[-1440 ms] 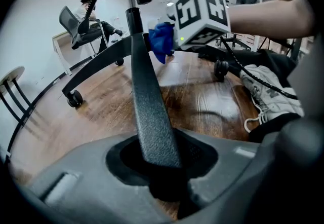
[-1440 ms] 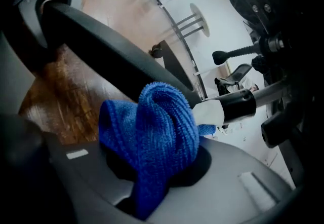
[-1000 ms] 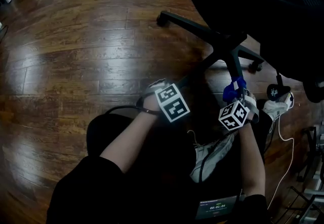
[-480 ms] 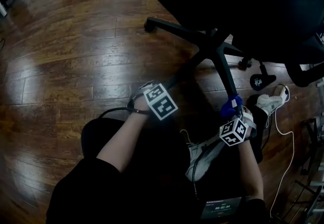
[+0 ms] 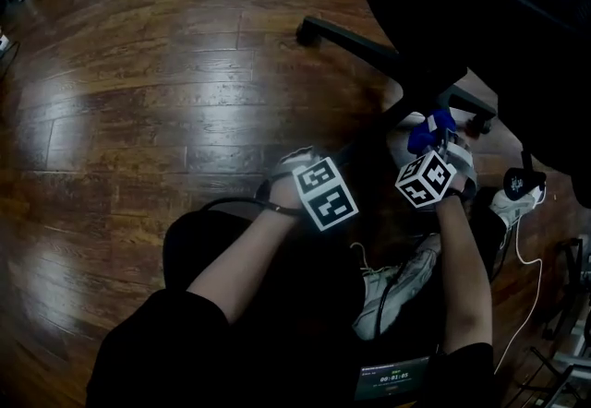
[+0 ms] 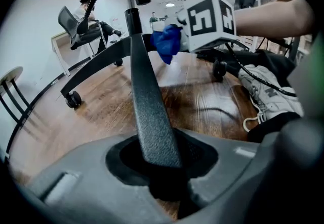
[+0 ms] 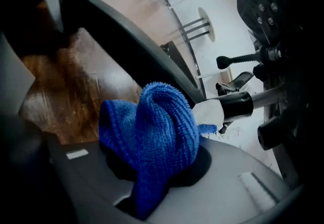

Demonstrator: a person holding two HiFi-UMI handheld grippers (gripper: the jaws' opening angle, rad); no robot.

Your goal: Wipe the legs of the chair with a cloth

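Blue cloth (image 7: 152,132) stands bunched, clamped in the right gripper (image 7: 159,185). Left gripper (image 6: 164,175) grips the chair leg (image 6: 147,96), which runs straight away from it.

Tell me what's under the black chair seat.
Under the black chair seat: black plastic chair legs on casters. The left tool clamps one leg; the right tool holds a blue microfibre cloth near the centre column. From above, the seat hides the hub and far legs.

Right gripper (image 5: 434,137) with blue cloth (image 5: 425,131) slid outward along chair leg (image 5: 427,102) toward its tip half a second back. It has since returned, higher on the leg than at first.
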